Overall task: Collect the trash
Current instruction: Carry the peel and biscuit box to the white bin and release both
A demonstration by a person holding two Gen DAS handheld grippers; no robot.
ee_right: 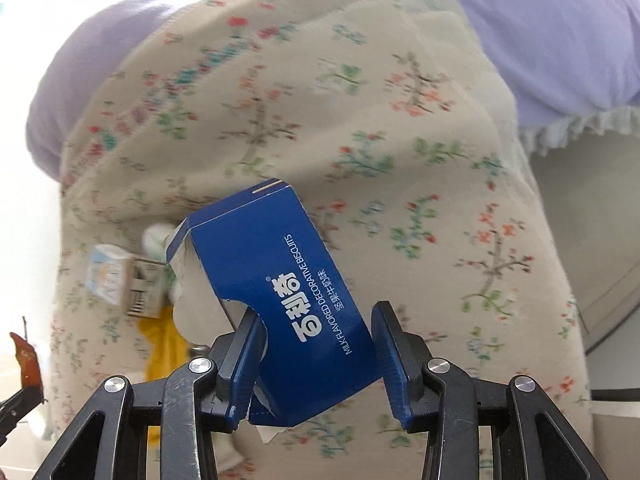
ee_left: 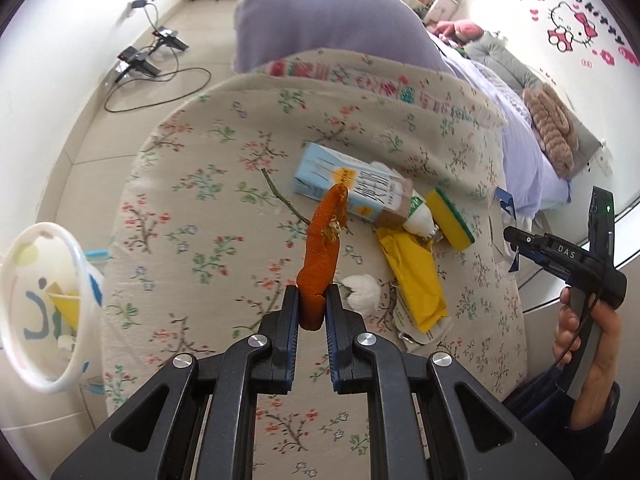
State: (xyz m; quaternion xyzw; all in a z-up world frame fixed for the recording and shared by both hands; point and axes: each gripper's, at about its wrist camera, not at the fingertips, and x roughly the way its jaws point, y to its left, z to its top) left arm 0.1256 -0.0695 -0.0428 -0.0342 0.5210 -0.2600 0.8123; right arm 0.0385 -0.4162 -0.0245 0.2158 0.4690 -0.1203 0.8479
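My left gripper [ee_left: 311,300] is shut on a strip of orange peel [ee_left: 322,252], held up above the floral cloth [ee_left: 208,184]. My right gripper [ee_right: 316,332] is shut on a torn blue biscuit box [ee_right: 280,280], lifted off the cloth. On the cloth lie a light blue milk carton [ee_left: 344,184], a yellow wrapper [ee_left: 412,276], a yellow-green sponge [ee_left: 450,218], a crumpled white tissue [ee_left: 362,294], a white tube [ee_left: 418,218] and a thin twig [ee_left: 280,196]. The white trash bin [ee_left: 44,312] stands at the left edge, with some scraps inside.
Purple bedding [ee_left: 320,24] and pillows lie beyond the cloth. Two black devices with cables [ee_left: 136,60] sit on the tiled floor at the far left. A person's hand [ee_left: 588,344] holds the right gripper's handle at the right edge.
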